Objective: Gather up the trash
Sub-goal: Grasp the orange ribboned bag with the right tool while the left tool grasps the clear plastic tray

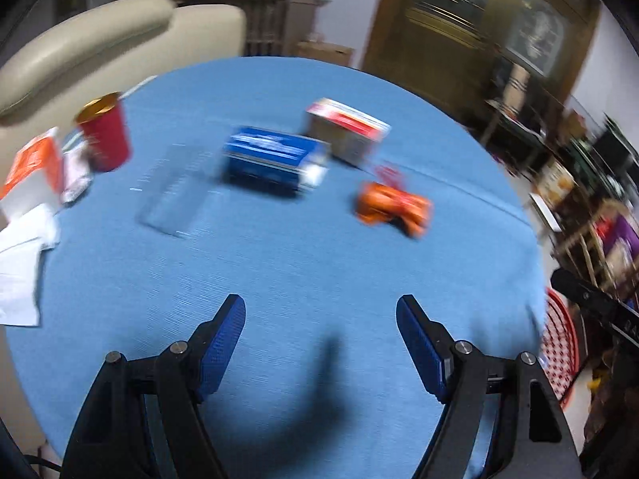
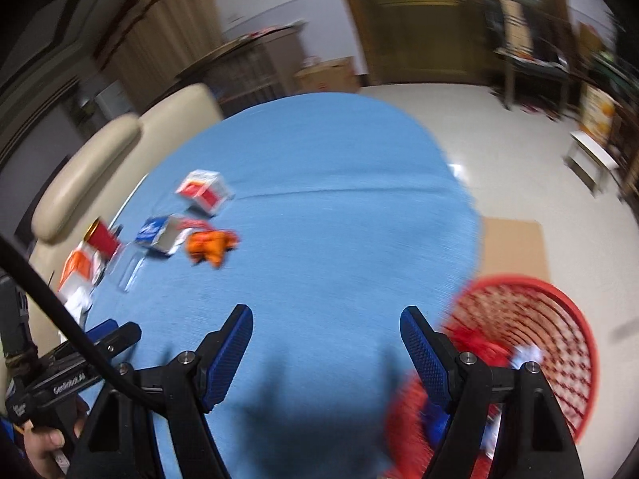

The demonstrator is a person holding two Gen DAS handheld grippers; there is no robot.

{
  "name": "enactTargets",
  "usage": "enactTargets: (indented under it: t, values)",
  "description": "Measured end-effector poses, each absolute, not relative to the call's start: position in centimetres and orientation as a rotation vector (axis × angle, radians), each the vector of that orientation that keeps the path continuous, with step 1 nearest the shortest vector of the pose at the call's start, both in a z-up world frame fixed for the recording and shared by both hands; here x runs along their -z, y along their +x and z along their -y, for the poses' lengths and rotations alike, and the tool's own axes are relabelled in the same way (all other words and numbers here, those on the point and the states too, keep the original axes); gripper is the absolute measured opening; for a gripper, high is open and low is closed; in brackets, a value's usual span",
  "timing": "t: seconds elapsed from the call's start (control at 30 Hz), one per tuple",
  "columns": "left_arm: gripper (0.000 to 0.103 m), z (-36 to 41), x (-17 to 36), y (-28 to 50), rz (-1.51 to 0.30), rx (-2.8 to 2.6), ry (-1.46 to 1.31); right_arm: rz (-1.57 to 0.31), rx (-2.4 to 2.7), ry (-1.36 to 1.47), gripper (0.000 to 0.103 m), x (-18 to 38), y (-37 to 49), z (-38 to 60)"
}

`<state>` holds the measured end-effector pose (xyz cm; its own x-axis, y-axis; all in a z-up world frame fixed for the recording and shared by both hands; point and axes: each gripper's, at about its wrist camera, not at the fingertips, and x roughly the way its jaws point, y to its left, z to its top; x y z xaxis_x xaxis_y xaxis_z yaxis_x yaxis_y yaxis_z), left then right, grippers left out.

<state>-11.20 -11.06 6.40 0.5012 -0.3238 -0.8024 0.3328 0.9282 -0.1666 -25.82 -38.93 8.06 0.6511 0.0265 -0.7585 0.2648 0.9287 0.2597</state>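
the scene is a round table covered with a blue cloth (image 1: 319,263), with a cream sofa (image 1: 100,40) behind its far left edge. both views are motion-blurred.

left wrist view, left to right:
- white paper (image 1: 24,263) lies flat at the left rim of the table.
- an orange-and-white carton (image 1: 34,171) stands just behind the paper, with a small crumpled wrapper (image 1: 76,175) beside it.
- a red cup (image 1: 106,133) stands upright next to the wrapper, its inside gold.
- a clear plastic sleeve (image 1: 175,195) lies flat on the cloth.
- a blue box (image 1: 275,159) lies on its side near the table centre.
- a red-and-white box (image 1: 347,129) sits just behind and right of the blue box.
- an orange wrapper (image 1: 393,209) lies crumpled in front of the red-and-white box, apart from it.
- the left gripper (image 1: 321,319) hangs over bare cloth at the near side; its 2 jaws are spread wide with nothing between them.

right wrist view, left to right:
- a hand (image 2: 44,451) holds the handle of the left gripper at the lower left edge.
- the same trash sits grouped on the far left part of the table, well apart from both grippers.
- the right gripper (image 2: 327,327) hangs over the near right edge of the table; its 2 jaws are spread wide and hold nothing.
- a red basket (image 2: 559,319) stands on the floor just beside the table's right edge, with blurred red, blue and white items inside.
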Motion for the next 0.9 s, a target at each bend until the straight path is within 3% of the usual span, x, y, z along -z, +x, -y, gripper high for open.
enactTargets:
  t: [0.37, 0.7, 0.77, 0.83, 0.87, 0.9]
  values:
    - [0.079, 4.6, -6.7, -3.2, -0.899, 0.274, 0.000, -0.876, -0.071, 0.126, 0.080, -8.2, -14.9, 30.2]
    - [0.080, 5.4, -4.6, 0.4, -0.924, 0.273, 0.035, -1.016, -0.102, -0.036, 0.080, -2.9, -8.1, 27.5]
    - [0.080, 5.7, -3.6, 1.4, -0.947, 0.258, 0.044, -1.043, -0.103, -0.041, 0.071, -2.0, -7.6, 27.5]
    - [0.080, 5.6, -2.9, 2.1, -0.969, 0.258, 0.028, -1.039, -0.106, -0.026, 0.070, -1.9, -7.6, 27.6]
    - [0.077, 5.5, -2.6, 2.4, -0.977, 0.269, 0.010, -1.039, -0.112, -0.013, 0.068, -1.9, -7.7, 27.8]
    - [0.052, 5.5, -2.5, 2.5, -0.979, 0.273, 0.006, -1.039, -0.113, -0.005, 0.068, -1.9, -7.9, 27.9]
